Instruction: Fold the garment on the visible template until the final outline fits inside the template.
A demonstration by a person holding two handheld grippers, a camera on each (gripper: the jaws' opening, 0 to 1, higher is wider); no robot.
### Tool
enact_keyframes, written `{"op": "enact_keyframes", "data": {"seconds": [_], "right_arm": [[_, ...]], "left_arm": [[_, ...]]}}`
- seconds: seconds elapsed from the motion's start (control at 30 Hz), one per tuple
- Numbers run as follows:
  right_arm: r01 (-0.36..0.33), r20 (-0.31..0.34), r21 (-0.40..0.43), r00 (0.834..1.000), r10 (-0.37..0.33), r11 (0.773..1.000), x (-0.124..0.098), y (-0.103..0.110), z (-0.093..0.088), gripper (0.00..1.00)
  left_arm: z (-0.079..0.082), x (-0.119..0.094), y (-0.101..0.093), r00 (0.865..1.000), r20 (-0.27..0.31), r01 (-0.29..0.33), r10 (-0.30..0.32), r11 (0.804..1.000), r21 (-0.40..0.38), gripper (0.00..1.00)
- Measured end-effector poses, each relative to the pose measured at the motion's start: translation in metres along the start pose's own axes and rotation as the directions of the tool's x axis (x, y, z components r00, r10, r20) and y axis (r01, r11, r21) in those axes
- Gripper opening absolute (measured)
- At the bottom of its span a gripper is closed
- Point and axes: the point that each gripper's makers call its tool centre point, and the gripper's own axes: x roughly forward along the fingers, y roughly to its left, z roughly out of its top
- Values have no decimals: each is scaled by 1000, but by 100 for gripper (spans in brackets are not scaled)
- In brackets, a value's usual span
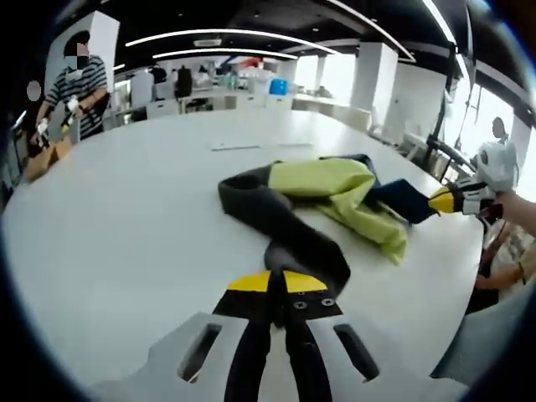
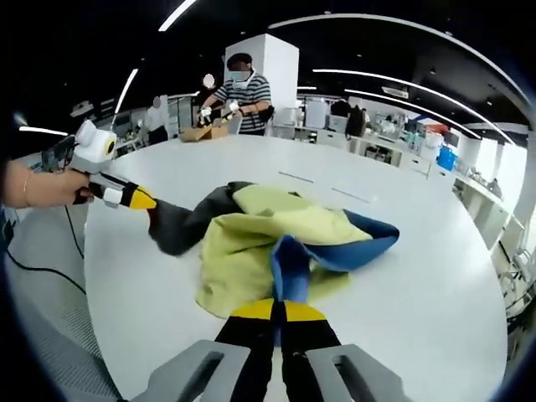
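A crumpled garment (image 1: 322,177) in yellow-green, dark grey and blue lies on the white round table (image 1: 126,218). My left gripper (image 1: 277,280) is shut on its dark grey end, which stretches away from the jaws. From the right, the right gripper (image 1: 435,202) pinches the blue part. In the right gripper view, my right gripper (image 2: 277,310) is shut on a blue fold of the garment (image 2: 268,226), and the left gripper (image 2: 146,202), in a hand, grips the grey end at the left. Faint thin lines (image 1: 251,146) mark the table beyond the garment.
A person in a striped shirt (image 2: 243,88) handles a cardboard box (image 2: 201,131) at the table's far edge. Desks and shelves (image 1: 226,84) stand beyond. The table edge (image 2: 109,318) runs close to the left of my right gripper.
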Motion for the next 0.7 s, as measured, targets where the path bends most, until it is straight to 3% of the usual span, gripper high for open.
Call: {"op": "enact_keyframes", "data": {"seconds": [0.33,0.7], "right_arm": [[45,11,47,999,-46,998,-20,-25,8,0],[81,-15,144,997,-80,986,-34,-57,8,0]], "left_arm": [[0,-27,27,997,-5,-77,77,996,45,0],[-12,-31,64,983,-49,-174,176,983,54,0]]}}
